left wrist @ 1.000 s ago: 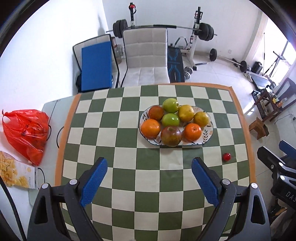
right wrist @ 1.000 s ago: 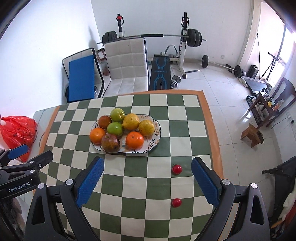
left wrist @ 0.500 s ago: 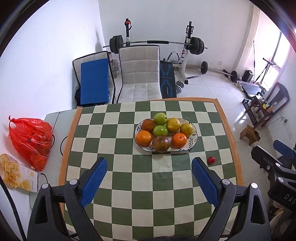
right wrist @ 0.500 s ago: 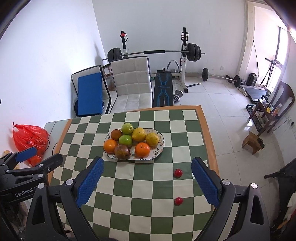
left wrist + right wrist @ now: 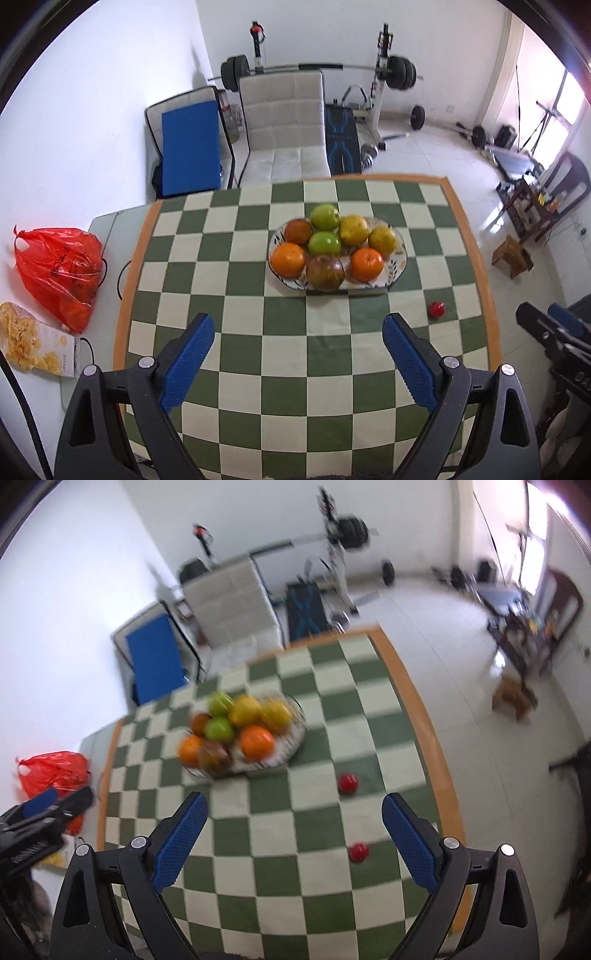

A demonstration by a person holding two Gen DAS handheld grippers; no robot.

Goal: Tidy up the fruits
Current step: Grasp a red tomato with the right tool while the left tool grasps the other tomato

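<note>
Two small red fruits [image 5: 348,783] [image 5: 359,852] lie loose on the checked worktop [image 5: 258,347], apart from the oval plate [image 5: 400,258] already heaped with oranges, green apples and yellow fruit. Both left tongs [image 5: 298,356] and right tongs [image 5: 294,834] hover agape, empty; gathering looks nearly finished.

Left gripper [image 5: 298,332], right gripper [image 5: 294,810]: jaws apart, empty.
</note>
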